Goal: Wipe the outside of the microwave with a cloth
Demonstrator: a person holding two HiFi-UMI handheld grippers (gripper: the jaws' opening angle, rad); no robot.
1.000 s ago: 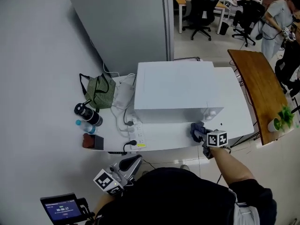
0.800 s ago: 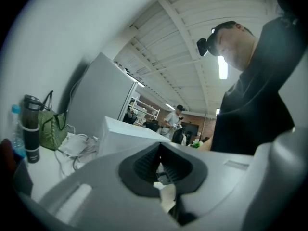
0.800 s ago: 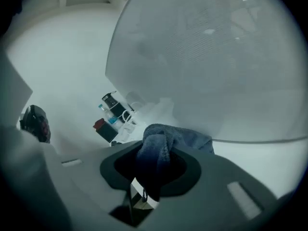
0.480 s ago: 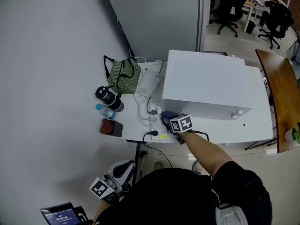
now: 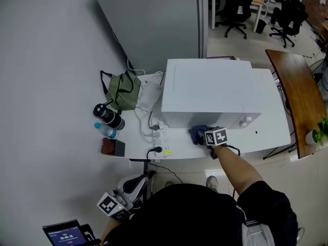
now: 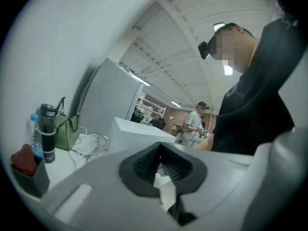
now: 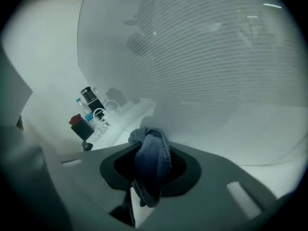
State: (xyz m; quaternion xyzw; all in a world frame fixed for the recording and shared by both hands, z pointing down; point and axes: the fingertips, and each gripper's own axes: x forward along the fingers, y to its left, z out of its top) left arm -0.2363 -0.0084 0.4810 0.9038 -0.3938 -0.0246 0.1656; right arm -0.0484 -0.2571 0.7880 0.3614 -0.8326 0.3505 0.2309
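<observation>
Blue cloth (image 5: pixel 197 134), bunched, clamped between the jaws of the right gripper (image 5: pixel 206 137). The cloth presses on the front face of the white microwave (image 5: pixel 210 94), low down and left of centre. In the right gripper view the cloth (image 7: pixel 152 159) fills the jaw gap and the microwave front (image 7: pixel 202 57) takes up most of the frame. The microwave stands on a white table (image 5: pixel 274 129). Left of it: white power strip (image 5: pixel 161 137) with a yellow sticker, print unreadable; green bag (image 5: pixel 122 92); black flask (image 5: pixel 107 115); blue-capped water bottle (image 5: pixel 105 132); red item on a black box (image 5: pixel 113 147). Left gripper (image 5: pixel 145 177) is held low, off the table near the person's body, jaws together with nothing between them. A small screen (image 5: pixel 64 234) at lower left shows digits too small to read.
</observation>
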